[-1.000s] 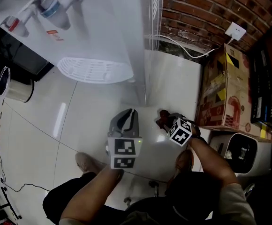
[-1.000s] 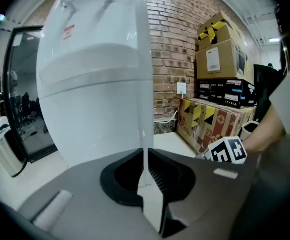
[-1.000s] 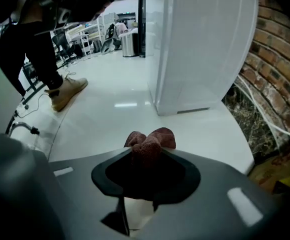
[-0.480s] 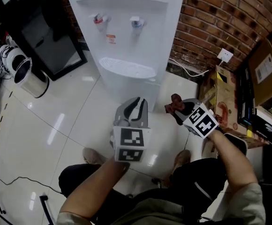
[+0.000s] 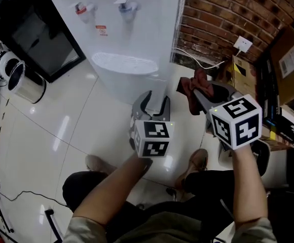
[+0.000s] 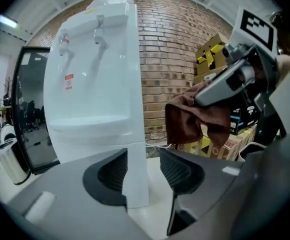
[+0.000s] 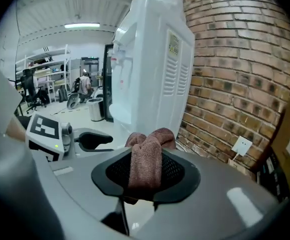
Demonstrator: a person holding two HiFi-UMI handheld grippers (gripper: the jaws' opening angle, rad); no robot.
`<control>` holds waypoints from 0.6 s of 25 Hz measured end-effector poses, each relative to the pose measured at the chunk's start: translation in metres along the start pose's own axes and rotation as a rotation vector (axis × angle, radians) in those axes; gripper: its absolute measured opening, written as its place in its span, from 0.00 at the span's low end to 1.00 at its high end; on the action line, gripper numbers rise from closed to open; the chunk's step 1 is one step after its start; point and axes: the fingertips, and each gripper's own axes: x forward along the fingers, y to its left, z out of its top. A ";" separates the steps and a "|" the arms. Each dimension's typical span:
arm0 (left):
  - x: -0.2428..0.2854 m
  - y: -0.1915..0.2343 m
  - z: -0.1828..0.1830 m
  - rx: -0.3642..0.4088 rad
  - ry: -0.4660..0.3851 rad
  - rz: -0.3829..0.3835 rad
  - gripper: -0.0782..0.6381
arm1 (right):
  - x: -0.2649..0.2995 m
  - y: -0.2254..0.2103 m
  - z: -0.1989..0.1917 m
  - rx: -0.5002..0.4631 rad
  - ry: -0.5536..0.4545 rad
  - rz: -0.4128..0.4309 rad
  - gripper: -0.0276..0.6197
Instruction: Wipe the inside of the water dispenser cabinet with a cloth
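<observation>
The water dispenser (image 5: 137, 29) stands straight ahead of the left gripper (image 5: 156, 101). The right gripper (image 5: 201, 89) is just to that gripper's right, with the cloth (image 5: 187, 90) between its jaws. Ahead of the right gripper runs a brick wall (image 5: 223, 14), and cardboard boxes (image 5: 291, 59) stand to its right.

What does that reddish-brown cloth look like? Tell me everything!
The cloth is reddish-brown and looks like soft, fuzzy towel fabric. It is bunched into folds and pinched between the jaws of the right gripper. A lump pokes out past the jaws and loose ends hang down. It is up in the air beside the white water dispenser, not touching it. Only the gripper touches it.
</observation>
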 end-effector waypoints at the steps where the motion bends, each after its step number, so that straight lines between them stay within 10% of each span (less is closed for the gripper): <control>1: 0.007 0.002 -0.002 -0.012 0.007 0.017 0.38 | 0.001 -0.003 -0.001 -0.016 -0.003 -0.002 0.24; 15: 0.074 0.023 -0.021 -0.085 0.076 0.228 0.59 | 0.024 0.009 -0.031 -0.157 0.028 0.165 0.25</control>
